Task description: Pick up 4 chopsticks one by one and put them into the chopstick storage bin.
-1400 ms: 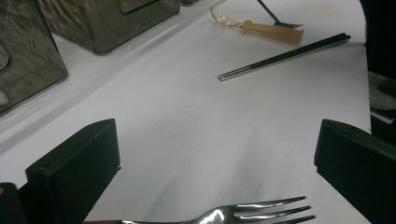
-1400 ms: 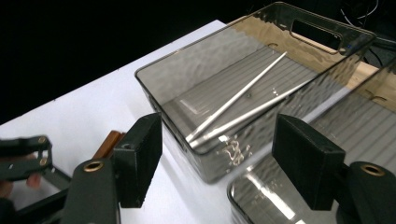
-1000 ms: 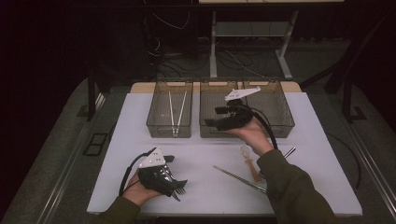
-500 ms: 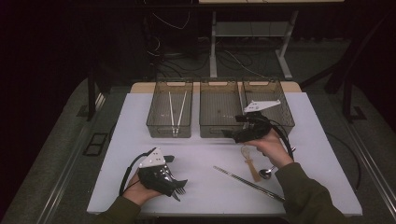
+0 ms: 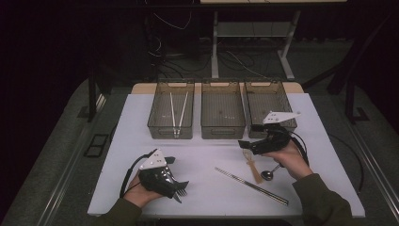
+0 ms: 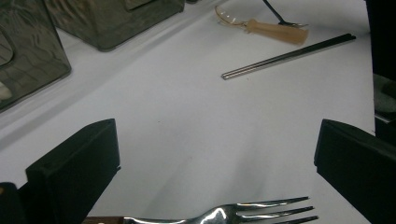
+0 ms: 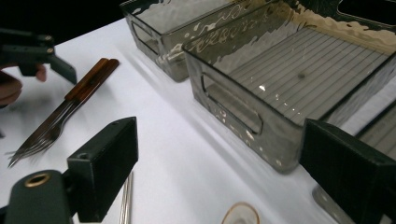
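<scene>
High view: left gripper [image 5: 180, 190] gapes wide over the fork [image 6: 243, 213]; right gripper [image 5: 243, 144], wide too, hovers near the spoon [image 5: 252, 165].

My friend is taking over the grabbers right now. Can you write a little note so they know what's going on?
Left gripper: open, low over the forks near the table's front edge, holding nothing.
Right gripper: open, empty, above the wooden spoon.
Metal chopsticks and a metal spoon lie loose on the table.
Done: pale chopsticks lie in the left bin.
Left: middle bin and right bin look empty; loose cutlery probably goes there.
</scene>
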`<state>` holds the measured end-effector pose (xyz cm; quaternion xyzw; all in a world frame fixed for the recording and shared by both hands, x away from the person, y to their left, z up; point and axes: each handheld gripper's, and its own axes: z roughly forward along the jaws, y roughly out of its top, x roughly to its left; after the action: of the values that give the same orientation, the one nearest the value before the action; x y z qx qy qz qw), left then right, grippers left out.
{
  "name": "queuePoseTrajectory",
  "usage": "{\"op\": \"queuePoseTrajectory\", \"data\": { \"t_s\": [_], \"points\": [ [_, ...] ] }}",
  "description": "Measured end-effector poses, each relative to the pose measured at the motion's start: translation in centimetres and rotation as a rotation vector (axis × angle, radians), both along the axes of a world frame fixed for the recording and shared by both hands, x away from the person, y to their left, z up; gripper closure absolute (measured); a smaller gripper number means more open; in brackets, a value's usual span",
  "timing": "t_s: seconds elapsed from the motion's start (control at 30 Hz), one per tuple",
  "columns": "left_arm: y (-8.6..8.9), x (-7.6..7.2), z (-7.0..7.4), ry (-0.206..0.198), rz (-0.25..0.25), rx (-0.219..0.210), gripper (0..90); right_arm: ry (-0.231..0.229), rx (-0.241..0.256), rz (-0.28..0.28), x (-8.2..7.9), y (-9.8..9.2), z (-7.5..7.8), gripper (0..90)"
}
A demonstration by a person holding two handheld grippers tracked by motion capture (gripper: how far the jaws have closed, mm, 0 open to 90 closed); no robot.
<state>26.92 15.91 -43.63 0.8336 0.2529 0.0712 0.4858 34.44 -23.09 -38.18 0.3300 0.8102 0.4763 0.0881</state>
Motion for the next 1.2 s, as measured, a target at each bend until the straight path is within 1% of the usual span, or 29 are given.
{"op": "queuePoseTrajectory", "data": {
  "t_s": [0.17, 0.33, 0.37, 0.4, 0.47, 0.6, 0.67, 0.9, 1.03, 1.1, 1.2],
  "points": [
    [-0.1, -0.1, 0.0, -0.015, 0.004, 0.007, 0.0, 0.007, -0.009, 0.014, -1.2, -1.0, -0.2, 12.6],
    [-0.1, -0.1, 0.0, -0.013, 0.014, 0.013, 0.0, 0.015, -0.036, 0.023, -2.4, -1.8, -0.5, 12.8],
    [-0.1, -0.2, 0.0, -0.012, 0.016, 0.013, 0.0, 0.015, -0.041, 0.025, -2.7, -1.9, -0.5, 14.9],
    [-0.1, -0.2, 0.0, -0.011, 0.018, 0.015, 0.0, 0.014, -0.043, 0.03, -3.0, -2.1, -0.6, 14.9],
    [-0.2, -0.2, 0.0, -0.014, 0.015, 0.02, 0.0, 0.028, -0.048, 0.034, -3.4, -2.3, -0.7, 14.9],
    [-0.3, -0.3, 0.0, -0.011, 0.007, 0.026, 0.0, 0.047, -0.066, 0.021, -4.2, -2.9, -0.9, 16.0],
    [-0.3, -0.3, -0.1, -0.013, 0.005, 0.028, 0.0, 0.056, -0.068, 0.026, -4.6, -3.3, -0.9, 20.4],
    [-0.4, -0.3, -0.2, -0.001, 0.003, 0.023, 0.0, 0.088, -0.097, 0.023, -6.2, -4.5, -1.4, 33.0],
    [-0.3, -0.3, -0.2, 0.003, 0.003, 0.021, 0.0, 0.106, -0.108, 0.028, -7.0, -5.1, -2.0, 37.1],
    [-0.3, -0.3, -0.1, 0.002, 0.002, 0.021, 0.0, 0.11, -0.113, 0.026, -7.4, -5.3, -2.2, 38.1],
    [-0.3, -0.3, -0.1, 0.003, 0.003, 0.019, 0.0, 0.115, -0.121, 0.036, -8.1, -5.5, -2.5, 40.3]
  ]
}}
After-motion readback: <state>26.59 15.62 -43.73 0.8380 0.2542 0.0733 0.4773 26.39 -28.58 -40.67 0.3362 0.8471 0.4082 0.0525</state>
